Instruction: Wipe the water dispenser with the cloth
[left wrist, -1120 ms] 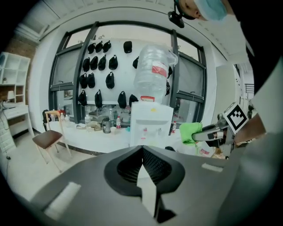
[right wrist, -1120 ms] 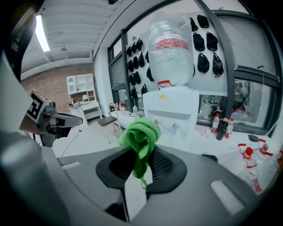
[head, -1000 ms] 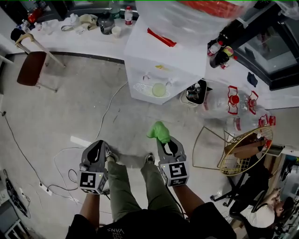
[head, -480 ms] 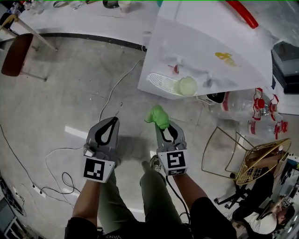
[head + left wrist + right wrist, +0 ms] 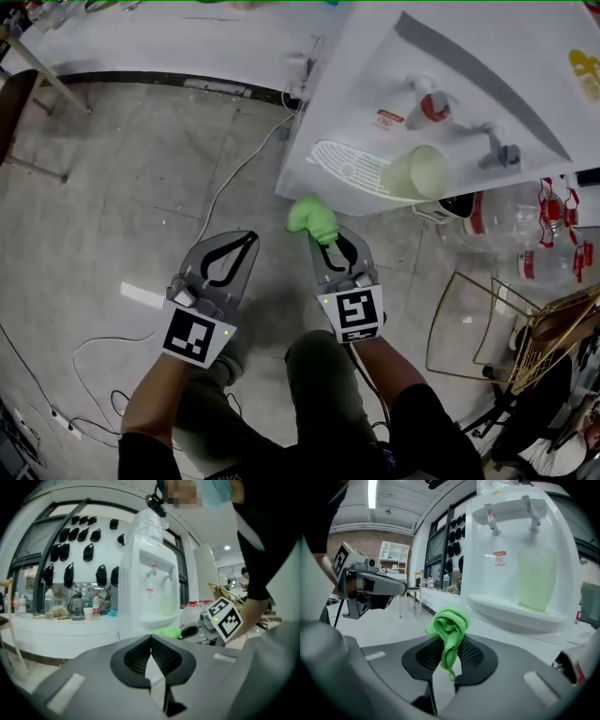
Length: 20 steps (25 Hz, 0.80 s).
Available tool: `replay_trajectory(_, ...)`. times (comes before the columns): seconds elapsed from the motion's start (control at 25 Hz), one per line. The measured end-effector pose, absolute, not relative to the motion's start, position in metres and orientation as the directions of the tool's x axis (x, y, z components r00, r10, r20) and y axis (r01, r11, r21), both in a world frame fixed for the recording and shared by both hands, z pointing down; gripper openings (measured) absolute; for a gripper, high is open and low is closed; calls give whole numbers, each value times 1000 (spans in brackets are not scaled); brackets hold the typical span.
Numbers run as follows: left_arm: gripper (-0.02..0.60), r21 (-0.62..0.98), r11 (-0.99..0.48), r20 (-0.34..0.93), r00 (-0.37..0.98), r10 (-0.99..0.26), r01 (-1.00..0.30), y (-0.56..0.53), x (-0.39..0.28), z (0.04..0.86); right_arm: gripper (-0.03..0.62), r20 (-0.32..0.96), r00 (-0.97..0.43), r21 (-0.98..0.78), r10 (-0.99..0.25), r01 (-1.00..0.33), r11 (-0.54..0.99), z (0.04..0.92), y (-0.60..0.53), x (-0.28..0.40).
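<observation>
The white water dispenser [image 5: 469, 103] stands ahead of me, with a red tap [image 5: 427, 101], a grey tap [image 5: 499, 150] and a pale green cup [image 5: 417, 172] on its drip tray [image 5: 347, 169]. My right gripper [image 5: 323, 234] is shut on a bunched green cloth [image 5: 311, 217], just short of the dispenser's lower front; the cloth [image 5: 449, 630] sticks up from between the jaws in the right gripper view, with the dispenser [image 5: 520, 559] close ahead. My left gripper [image 5: 242, 246] is shut and empty, left of the right one, over the floor. The dispenser [image 5: 150, 585] shows far off in the left gripper view.
A long white counter [image 5: 169, 47] runs along the back left. A cable [image 5: 230, 187] trails over the concrete floor. Large water bottles [image 5: 525, 225] and a gold wire basket [image 5: 525, 328] stand at the right of the dispenser. A chair [image 5: 14, 103] is at the far left.
I have stepped closer to the dispenser, which now fills the upper right. Both grippers have moved forward; the right one carries the green cloth nearly to the dispenser's front.
</observation>
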State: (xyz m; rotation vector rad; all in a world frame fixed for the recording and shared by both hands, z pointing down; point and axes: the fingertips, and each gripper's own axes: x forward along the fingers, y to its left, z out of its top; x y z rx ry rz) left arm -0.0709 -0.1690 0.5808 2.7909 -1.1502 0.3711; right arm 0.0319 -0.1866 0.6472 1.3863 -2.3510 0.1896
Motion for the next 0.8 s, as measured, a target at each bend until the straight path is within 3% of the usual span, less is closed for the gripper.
replay_trajectory(0.36, 2, -79, -716, 182, 696, -695, -694, -175, -58, 612, 80, 305, -460, 177, -834, -833, 525, 671, -221, 24)
replay_trajectory(0.8, 2, -20, -652, 187, 638, -747, -758, -171, -47, 600, 80, 326, -425, 172, -844, -852, 495, 692, -251, 37)
